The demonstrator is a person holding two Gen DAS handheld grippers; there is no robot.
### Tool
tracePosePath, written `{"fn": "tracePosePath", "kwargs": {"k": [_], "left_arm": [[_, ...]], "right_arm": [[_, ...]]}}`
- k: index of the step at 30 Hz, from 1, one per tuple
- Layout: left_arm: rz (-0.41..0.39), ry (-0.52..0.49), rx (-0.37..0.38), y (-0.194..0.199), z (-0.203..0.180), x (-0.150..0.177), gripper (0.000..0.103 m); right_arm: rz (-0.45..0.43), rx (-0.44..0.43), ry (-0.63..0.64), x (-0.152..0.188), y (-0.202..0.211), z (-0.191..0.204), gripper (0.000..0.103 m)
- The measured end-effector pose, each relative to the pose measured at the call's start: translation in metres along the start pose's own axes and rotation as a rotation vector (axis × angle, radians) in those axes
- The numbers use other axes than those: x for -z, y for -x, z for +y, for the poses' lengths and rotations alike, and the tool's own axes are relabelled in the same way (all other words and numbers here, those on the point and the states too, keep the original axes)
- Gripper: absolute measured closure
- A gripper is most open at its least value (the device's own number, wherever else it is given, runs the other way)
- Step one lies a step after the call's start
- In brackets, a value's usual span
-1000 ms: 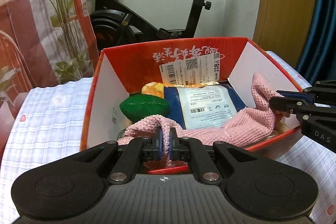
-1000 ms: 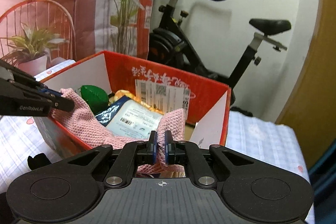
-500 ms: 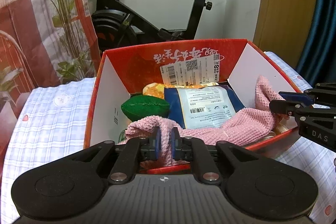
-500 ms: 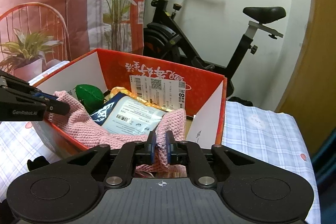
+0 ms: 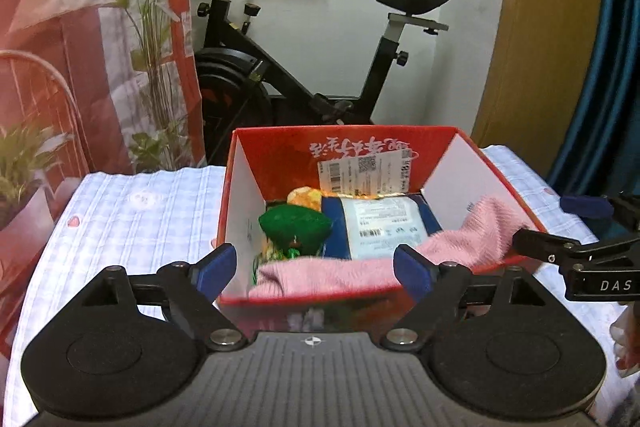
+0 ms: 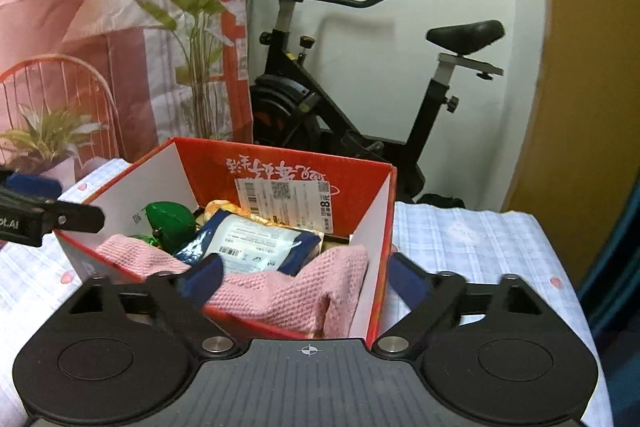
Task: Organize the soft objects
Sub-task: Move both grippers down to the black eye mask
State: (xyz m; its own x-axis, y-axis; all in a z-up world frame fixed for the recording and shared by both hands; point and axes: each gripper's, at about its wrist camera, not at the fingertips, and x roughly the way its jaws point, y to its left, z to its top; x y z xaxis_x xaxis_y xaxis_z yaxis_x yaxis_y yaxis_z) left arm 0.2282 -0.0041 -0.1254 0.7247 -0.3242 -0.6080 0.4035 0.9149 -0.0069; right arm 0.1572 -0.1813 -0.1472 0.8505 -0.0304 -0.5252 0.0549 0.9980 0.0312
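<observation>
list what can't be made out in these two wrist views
- Lower part of the pink knitted cloth: blurred in the left wrist view, near end hidden behind the red cardboard box wall.
- Yellow-orange soft item: mostly covered by the blue-and-white plastic packet in both views.
- Green plush: underside hidden by the cloth.
- Box floor: covered by contents.
- Packet print: too small to read.

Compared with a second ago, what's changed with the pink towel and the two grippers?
Both grippers have just opened and let go of the pink towel: the left gripper and right gripper now stand wide and drawn back. The towel stays draped over the red box; the green toy and blue packet are unmoved.
</observation>
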Motion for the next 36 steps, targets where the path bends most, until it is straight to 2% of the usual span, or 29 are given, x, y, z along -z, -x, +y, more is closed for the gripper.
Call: {"fn": "tracePosePath", "kwargs": {"k": [2,7,10,12,17,20,28,29,30,33,36], "left_arm": [[0.007,0.0,0.0,0.01,0.0,0.012,0.016],[0.04,0.008,0.004,0.028,-0.002,0.051,0.016],[0.08,0.047,0.009,0.033,-0.001,0.078,0.016],[0.093,0.096,0.009,0.038,0.001,0.097,0.017],[0.129,0.132,-0.005,0.044,-0.005,0.136,0.017],[0.153,0.147,-0.029,0.045,-0.006,0.152,0.018],[0.257,0.189,-0.03,0.031,-0.001,0.178,0.019],[0.262,0.188,-0.028,0.031,-0.002,0.181,0.025],[0.266,0.182,-0.027,0.03,-0.002,0.182,0.04],[0.26,0.151,-0.033,0.025,-0.004,0.183,0.055],[0.251,0.141,-0.036,0.02,-0.009,0.183,0.057]], "right_arm": [[-0.006,-0.029,-0.011,0.005,0.011,0.002,0.01],[-0.014,-0.059,0.068,0.028,0.036,0.022,0.008],[-0.011,-0.084,0.091,0.048,0.047,0.033,0.008],[0.007,-0.1,0.098,0.063,0.049,0.041,0.008],[0.064,-0.102,0.081,0.105,0.049,0.053,0.009],[0.106,-0.095,0.079,0.128,0.047,0.057,0.013],[0.157,-0.1,0.035,0.163,0.045,0.056,0.013],[0.168,-0.097,0.037,0.167,0.044,0.056,0.013],[0.176,-0.094,0.041,0.169,0.043,0.056,0.013],[0.196,-0.093,0.033,0.173,0.038,0.054,0.014],[0.203,-0.09,0.035,0.174,0.035,0.054,0.014]]}}
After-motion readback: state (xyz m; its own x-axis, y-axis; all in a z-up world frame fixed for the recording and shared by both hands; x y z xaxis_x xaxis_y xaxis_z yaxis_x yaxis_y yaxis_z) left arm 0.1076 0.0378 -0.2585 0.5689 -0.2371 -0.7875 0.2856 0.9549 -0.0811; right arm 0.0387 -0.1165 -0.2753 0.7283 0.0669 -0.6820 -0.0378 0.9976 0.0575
